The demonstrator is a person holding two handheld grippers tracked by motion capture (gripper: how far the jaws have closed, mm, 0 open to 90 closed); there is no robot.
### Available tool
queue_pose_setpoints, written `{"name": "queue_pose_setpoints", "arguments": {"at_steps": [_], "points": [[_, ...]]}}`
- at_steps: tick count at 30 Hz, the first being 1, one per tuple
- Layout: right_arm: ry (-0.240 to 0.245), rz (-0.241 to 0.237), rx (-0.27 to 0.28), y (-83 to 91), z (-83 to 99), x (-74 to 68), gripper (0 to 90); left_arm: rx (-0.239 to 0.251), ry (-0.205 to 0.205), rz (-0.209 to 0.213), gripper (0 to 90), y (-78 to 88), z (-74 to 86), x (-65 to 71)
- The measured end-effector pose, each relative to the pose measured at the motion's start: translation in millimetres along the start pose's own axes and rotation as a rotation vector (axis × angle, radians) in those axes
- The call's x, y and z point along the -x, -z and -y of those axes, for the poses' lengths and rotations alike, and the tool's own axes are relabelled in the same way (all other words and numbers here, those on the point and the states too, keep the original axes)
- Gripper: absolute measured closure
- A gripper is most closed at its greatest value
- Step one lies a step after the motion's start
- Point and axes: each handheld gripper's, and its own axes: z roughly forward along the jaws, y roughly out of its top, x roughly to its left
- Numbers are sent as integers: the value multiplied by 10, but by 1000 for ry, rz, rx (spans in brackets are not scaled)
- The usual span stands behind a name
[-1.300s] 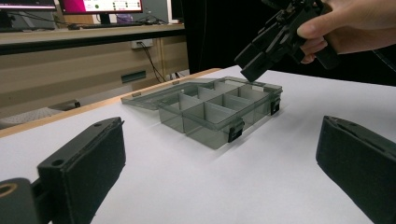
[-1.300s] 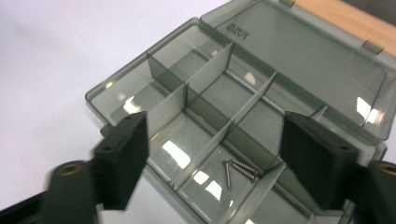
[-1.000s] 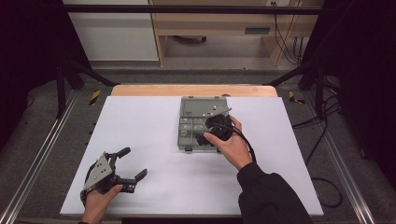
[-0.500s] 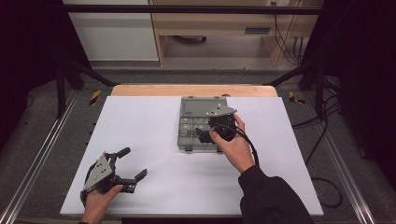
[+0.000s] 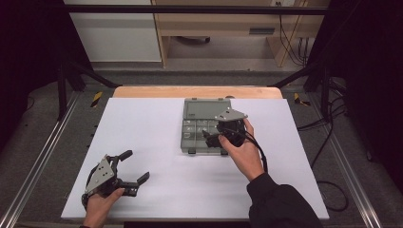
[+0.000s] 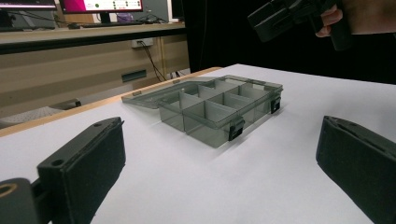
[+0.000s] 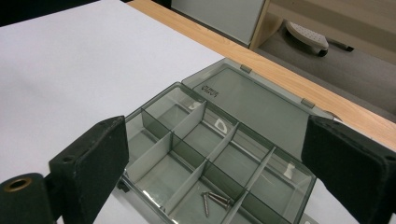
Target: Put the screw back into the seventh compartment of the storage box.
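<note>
Compartment box (image 5: 205, 130) sits at the far middle of the white table (image 5: 157, 123), lid (image 7: 261, 100) folded flat open behind it. Two screws (image 7: 212, 199) lie in one near compartment of the box. Right gripper (image 5: 219, 135) hovers over the box's right side, jaws wide, nothing held. Left gripper (image 5: 134, 167) rests well off the box toward the near left, jaws wide, empty.

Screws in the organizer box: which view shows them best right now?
The right gripper view: it looks straight down into the open organizer box, where two screws lie in a near compartment. The left gripper view shows the box side-on, its dividers hiding the floor. In the high view the right gripper hangs over that part.
</note>
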Motion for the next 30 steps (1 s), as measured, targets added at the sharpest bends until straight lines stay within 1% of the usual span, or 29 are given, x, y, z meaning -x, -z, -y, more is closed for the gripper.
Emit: {"name": "queue_pose_setpoints", "arguments": {"at_steps": [1, 2, 8, 10, 12, 17, 19, 20, 23, 26, 30], "points": [[-7, -3, 2, 9, 5, -5, 67, 0, -1, 0, 13, 1, 0, 0], [-1, -8, 3, 16, 8, -4, 65, 0, -1, 0, 13, 1, 0, 0], [-5, -12, 15, 67, 23, -22, 57, -4, -3, -1, 13, 5, 0, -4], [0, -23, 18, 102, 34, -23, 57, -3, -3, -1, 13, 5, 0, -4], [-11, -27, 29, 130, 56, -16, 58, -3, -3, -1, 13, 6, 0, -3], [-20, -20, 47, 183, 123, 7, 62, -5, -3, -1, 12, 3, 2, -3], [-36, -17, 57, 226, 164, 27, 60, -4, -3, 0, 12, 3, 1, -2], [-36, -16, 60, 239, 177, 38, 57, -6, -4, -1, 12, 2, 2, -2], [-34, -18, 55, 259, 210, 61, 53, -6, -4, 0, 12, 2, 3, -1], [-57, -16, 63, 307, 267, 96, 53, -6, -4, -1, 12, 3, 3, -2], [-63, -12, 74, 348, 286, 115, 53, -6, -4, -2, 12, 5, 4, -3]]}}
